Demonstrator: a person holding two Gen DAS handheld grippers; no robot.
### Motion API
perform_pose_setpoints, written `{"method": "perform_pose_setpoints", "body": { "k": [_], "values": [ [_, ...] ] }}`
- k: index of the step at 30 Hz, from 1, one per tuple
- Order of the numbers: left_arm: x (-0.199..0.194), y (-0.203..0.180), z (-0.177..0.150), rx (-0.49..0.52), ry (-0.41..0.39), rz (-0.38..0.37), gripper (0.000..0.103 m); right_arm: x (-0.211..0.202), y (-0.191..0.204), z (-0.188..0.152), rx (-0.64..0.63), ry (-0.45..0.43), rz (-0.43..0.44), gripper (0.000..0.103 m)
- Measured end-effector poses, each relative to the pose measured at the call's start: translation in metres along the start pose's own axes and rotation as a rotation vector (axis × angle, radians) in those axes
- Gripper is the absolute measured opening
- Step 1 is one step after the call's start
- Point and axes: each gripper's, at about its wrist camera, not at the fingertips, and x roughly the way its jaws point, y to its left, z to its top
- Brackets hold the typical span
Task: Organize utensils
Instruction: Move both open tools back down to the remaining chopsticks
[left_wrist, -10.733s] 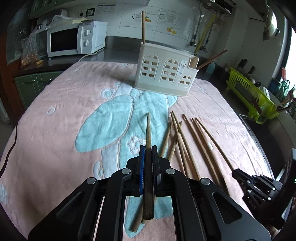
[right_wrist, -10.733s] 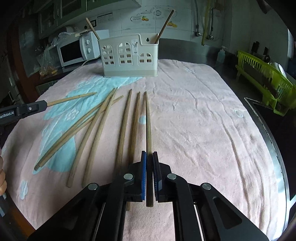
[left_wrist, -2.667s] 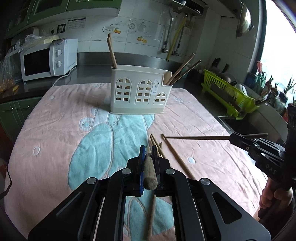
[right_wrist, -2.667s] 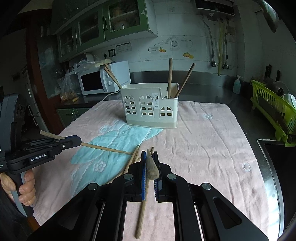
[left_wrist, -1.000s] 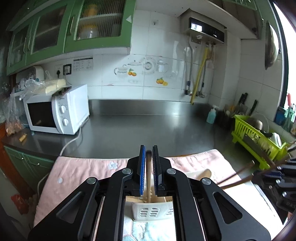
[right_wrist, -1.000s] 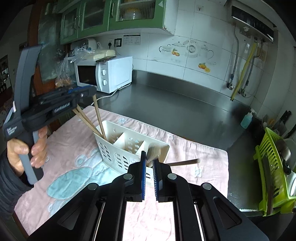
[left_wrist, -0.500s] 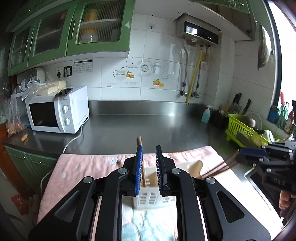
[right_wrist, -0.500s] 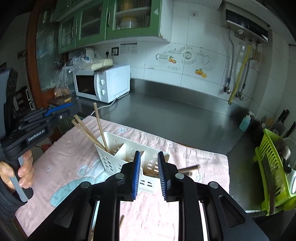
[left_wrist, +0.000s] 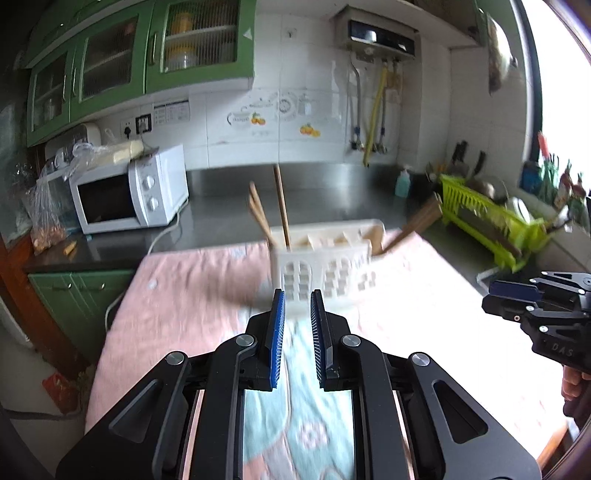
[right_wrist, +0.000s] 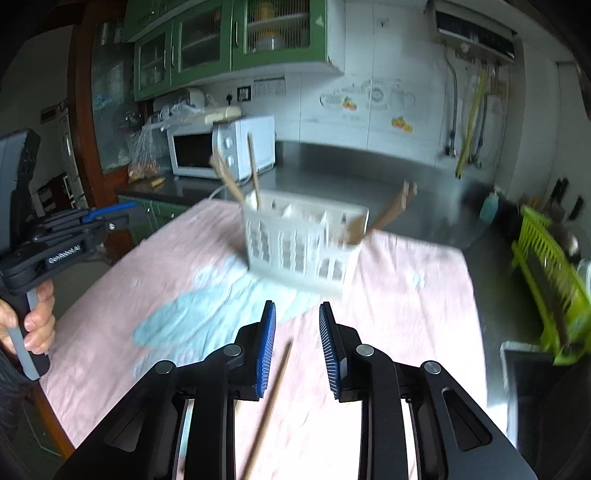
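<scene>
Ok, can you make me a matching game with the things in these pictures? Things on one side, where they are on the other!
Things:
1. holder
2. microwave
3. loose chopstick
4. drying rack

Places:
A. lying flat on the towel
B. on the counter, far right
C. standing on the towel, chopsticks poking out
D. on the counter, left, under the cabinets

Pairs: 1-C, 2-D, 3-A, 4-B

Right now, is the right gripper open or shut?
Open. In the right wrist view the right gripper shows a clear gap between its blue pads, nothing held; one chopstick lies on the towel below.
</scene>
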Motion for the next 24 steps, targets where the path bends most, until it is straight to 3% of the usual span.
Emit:
{"method": "perform_pose_setpoints", "body": {
  "k": [10,24],
  "values": [
    [-0.01,-0.019,-0.081,0.037,0.104,-0.028,0.014,0.011,0.019,-0.09,0.088,0.095,0.016,0.024],
    [0.014,-0.041,-0.157,0.046,0.259,-0.125,0.014,0.045,0.031,-0.143,0.164,0.191,0.042,0.021]
  ]
}}
